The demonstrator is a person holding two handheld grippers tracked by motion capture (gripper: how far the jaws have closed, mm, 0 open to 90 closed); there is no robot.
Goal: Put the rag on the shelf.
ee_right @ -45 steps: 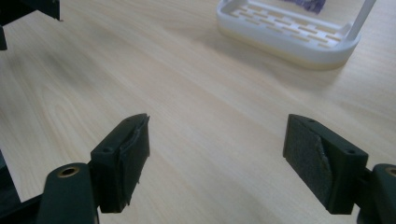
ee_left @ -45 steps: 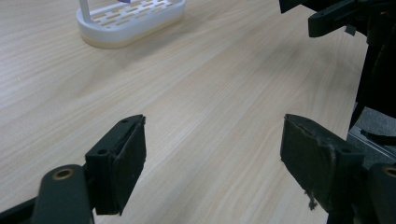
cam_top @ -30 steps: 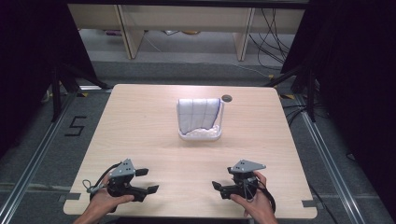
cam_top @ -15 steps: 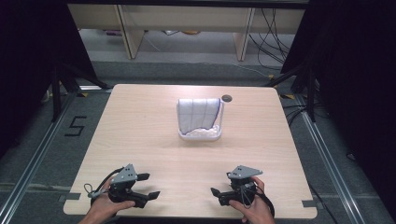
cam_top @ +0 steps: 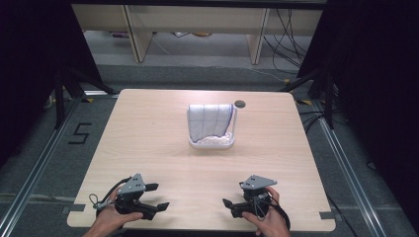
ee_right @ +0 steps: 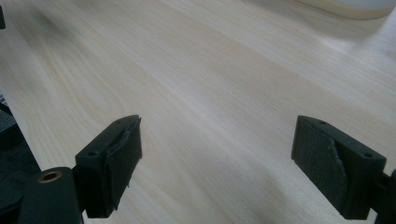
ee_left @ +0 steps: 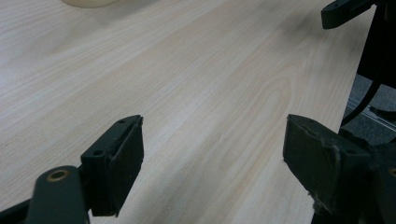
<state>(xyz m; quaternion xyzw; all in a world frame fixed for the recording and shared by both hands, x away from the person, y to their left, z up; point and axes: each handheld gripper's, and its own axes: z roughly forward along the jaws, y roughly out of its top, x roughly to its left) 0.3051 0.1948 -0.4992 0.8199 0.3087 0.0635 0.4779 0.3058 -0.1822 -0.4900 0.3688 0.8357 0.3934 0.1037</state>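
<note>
A white rack point(cam_top: 212, 143) stands at the table's middle, with a white cloth with thin blue lines point(cam_top: 208, 121) draped over it. Both grippers rest low near the table's front edge, far from the rack. At the front left my left gripper point(cam_top: 159, 196) points right, open, with only bare wood between its jaws point(ee_left: 212, 140). At the front right my right gripper point(cam_top: 232, 193) points left, open and just as bare between the jaws point(ee_right: 217, 140). The rack's pale base point(ee_left: 88, 2) peeks in at the top of the left gripper view, and the rack's base point(ee_right: 355, 5) also edges the right gripper view.
The light wooden table point(cam_top: 148, 133) has a round cable hole point(cam_top: 240, 103) behind the rack. The other gripper point(ee_left: 345, 11) appears at the top right of the left gripper view. Grey floor with a taped "5" point(cam_top: 79, 133) lies to the left, and shelving legs and cables stand beyond.
Both grippers have drifted slightly toward the table's front edge, the left one also a little to the right. The rack and cloth have not moved.
</note>
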